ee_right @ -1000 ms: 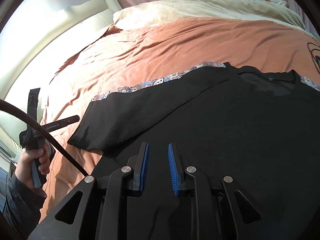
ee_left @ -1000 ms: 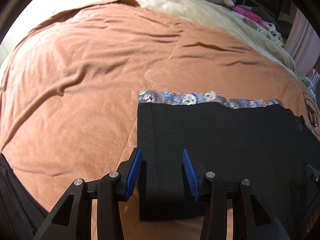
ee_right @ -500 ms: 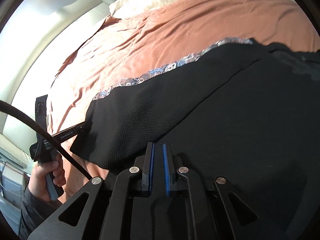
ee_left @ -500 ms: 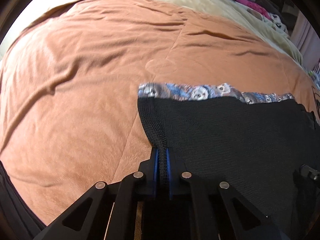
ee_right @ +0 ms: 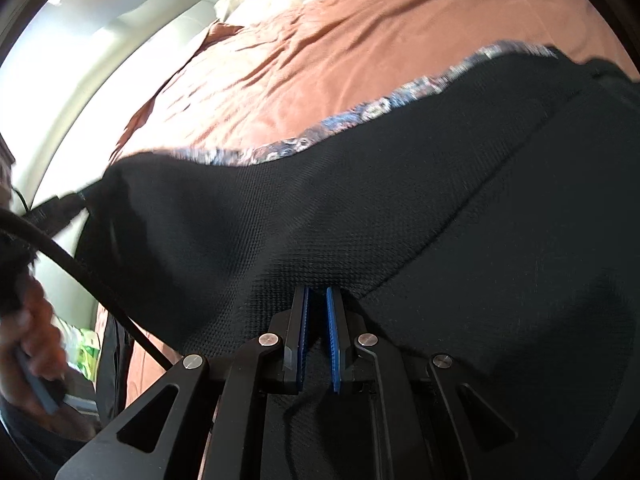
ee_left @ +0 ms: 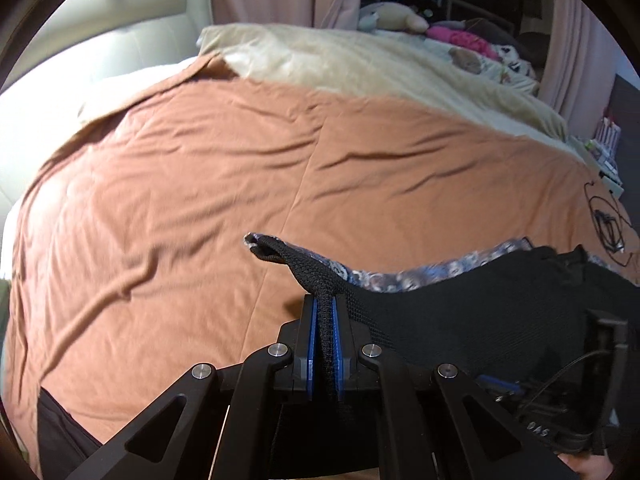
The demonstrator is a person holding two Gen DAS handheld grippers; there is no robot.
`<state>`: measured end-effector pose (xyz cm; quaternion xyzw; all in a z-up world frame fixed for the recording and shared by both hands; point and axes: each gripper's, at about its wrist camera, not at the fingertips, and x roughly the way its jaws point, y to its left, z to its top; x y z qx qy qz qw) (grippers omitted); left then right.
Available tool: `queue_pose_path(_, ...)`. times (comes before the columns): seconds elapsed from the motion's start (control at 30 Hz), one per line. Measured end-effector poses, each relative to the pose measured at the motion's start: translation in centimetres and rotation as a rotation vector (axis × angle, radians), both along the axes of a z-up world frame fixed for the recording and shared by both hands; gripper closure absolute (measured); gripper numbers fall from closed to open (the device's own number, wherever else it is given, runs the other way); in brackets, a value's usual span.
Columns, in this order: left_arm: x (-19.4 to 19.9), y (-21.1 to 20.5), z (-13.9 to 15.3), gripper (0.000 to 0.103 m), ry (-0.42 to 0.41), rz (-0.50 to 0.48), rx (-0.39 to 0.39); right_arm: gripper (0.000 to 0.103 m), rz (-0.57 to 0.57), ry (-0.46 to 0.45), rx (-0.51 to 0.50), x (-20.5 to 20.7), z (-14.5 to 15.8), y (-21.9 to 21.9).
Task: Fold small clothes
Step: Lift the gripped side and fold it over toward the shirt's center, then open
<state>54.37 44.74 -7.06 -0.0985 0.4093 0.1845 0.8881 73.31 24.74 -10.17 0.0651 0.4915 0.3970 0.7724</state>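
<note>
A black knit garment (ee_left: 460, 312) with a patterned blue-grey underside edge (ee_left: 400, 278) lies on the orange bedspread (ee_left: 180, 208). My left gripper (ee_left: 325, 308) is shut on the garment's left edge and holds it lifted off the bed, with a corner sticking up past the fingers. In the right wrist view the same garment (ee_right: 360, 208) fills the frame and is raised. My right gripper (ee_right: 316, 300) is shut on a fold of it, with fabric bunched between the blue pads (ee_right: 332, 320).
A cream blanket (ee_left: 360, 64) covers the far part of the bed, with soft toys and pink clothes (ee_left: 452, 32) behind it. A cream headboard (ee_left: 120, 44) is at the far left. A black cable (ee_left: 604, 220) lies on the bedspread at right.
Both grippers closed on the garment, the left on its edge, and lifted it off the bedspread. The left sleeve edge now hangs raised instead of lying flat.
</note>
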Motion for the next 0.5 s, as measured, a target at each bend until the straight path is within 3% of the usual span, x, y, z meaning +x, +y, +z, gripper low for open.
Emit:
queue_pose_path(0.17,1.0,-2.3,2.6,0.096,-0.032,-0.047,0.011,0.087,0.002,-0.007,0.019,0.2,1.8,-2.3)
queue_pose_path(0.33,2.2,-5.6,4.4,0.096,-0.055,-0.104,0.015,0.053,-0.057,-0.044,0.007,0.7,3.5,-5.3)
queue_pose_path(0.5,3.6,-9.6,5.8,0.096,-0.065,-0.180,0.032,0.049,-0.103,-0.054,0.020,1.1,4.3,-8.8)
